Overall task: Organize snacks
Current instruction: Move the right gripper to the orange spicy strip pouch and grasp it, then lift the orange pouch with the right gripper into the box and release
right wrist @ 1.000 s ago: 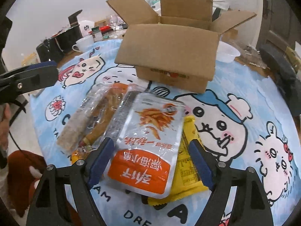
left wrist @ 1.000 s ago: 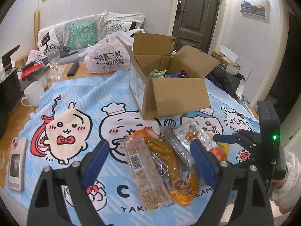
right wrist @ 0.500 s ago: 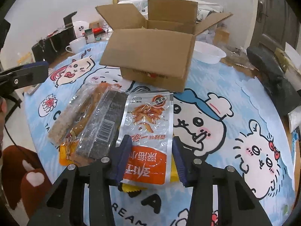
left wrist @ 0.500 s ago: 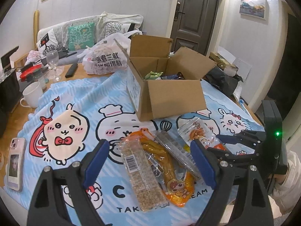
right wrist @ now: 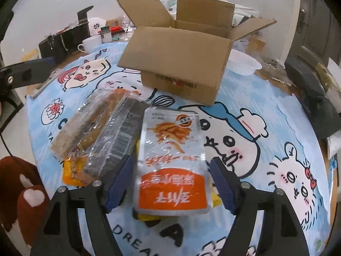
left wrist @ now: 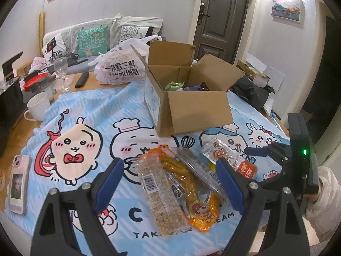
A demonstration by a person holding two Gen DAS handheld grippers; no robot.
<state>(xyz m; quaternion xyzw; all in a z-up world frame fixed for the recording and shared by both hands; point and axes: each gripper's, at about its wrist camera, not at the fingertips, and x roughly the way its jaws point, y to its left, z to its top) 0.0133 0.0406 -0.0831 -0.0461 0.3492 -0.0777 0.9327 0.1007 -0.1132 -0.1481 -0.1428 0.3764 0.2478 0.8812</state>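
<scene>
An open cardboard box (left wrist: 191, 106) (right wrist: 181, 64) stands on the cartoon tablecloth and holds a green packet and a dark one. In front of it lies a heap of snacks: a grain bar (left wrist: 159, 192), an orange packet (left wrist: 191, 192), a dark bar (right wrist: 119, 136) and a silver-orange packet (right wrist: 172, 160) resting on a yellow one (right wrist: 215, 198). My left gripper (left wrist: 169, 183) hovers open above the grain bar and orange packet. My right gripper (right wrist: 170, 183) (left wrist: 255, 164) has its jaws opening, with the silver-orange packet between the pads, which stand clear of it.
A white mug (left wrist: 38, 106), a wine glass (left wrist: 60, 72), a remote (left wrist: 82, 79) and a printed plastic bag (left wrist: 121, 70) sit behind and left of the box. A phone (left wrist: 18, 183) lies at the cloth's left edge. A white bowl (right wrist: 243, 64) is beside the box.
The right jaws narrowed onto the silver-orange packet's lower end, then spread wide again; the packet shifted slightly on the heap. The left gripper stayed as it was.
</scene>
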